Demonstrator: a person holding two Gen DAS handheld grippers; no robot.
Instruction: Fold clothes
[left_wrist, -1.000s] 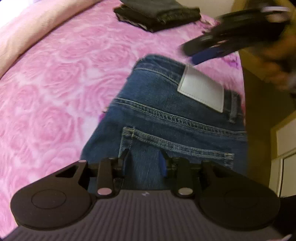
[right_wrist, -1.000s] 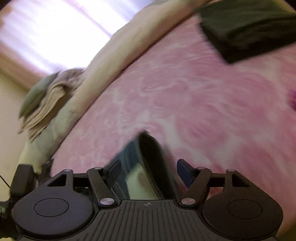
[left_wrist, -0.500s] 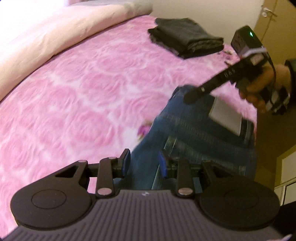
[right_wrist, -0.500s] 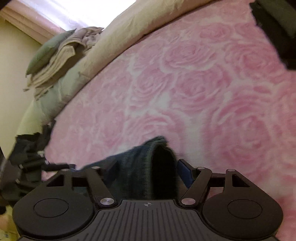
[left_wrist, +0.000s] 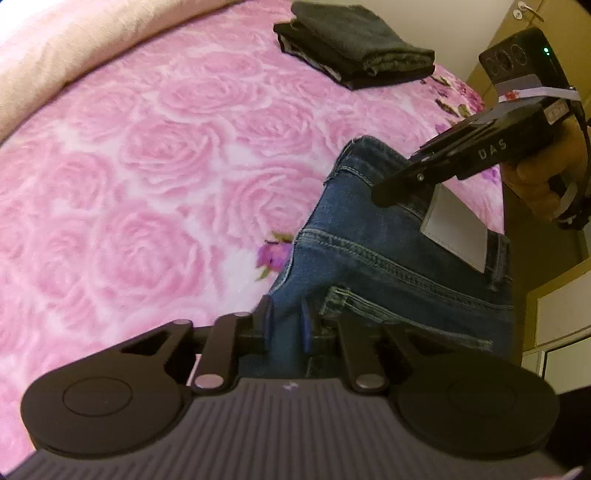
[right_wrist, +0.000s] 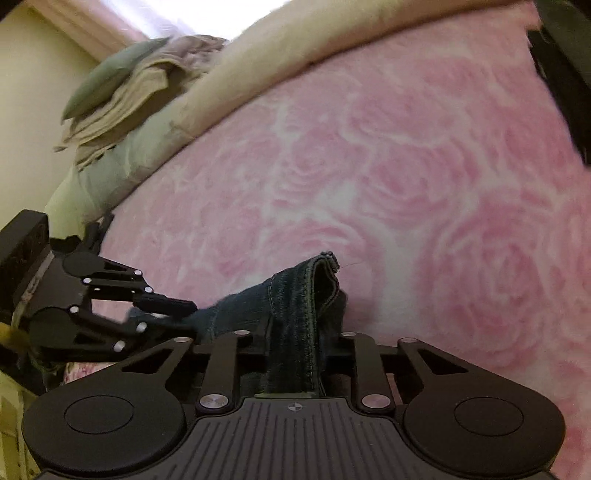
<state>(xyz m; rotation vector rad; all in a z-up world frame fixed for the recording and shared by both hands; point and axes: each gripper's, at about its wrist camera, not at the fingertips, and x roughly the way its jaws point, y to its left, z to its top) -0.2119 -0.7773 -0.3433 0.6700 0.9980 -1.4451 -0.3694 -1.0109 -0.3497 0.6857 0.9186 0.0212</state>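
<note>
Blue jeans with a white waistband patch hang over the near edge of the pink rose bedspread. My left gripper is shut on a fold of the jeans near the back pocket. My right gripper is shut on the jeans' waistband, which stands up between its fingers. In the left wrist view the right gripper's tip sits on the waistband by the patch. In the right wrist view the left gripper grips the denim at the left.
A stack of folded dark clothes lies at the far side of the bed. A beige duvet and a heap of pillows and cloths lie along the bed's far edge. A door and cabinet stand at the right.
Both grippers have carried the jeans across the bed. The right gripper, open a second ago, has closed on the waistband. The left gripper has stayed shut on the denim.
</note>
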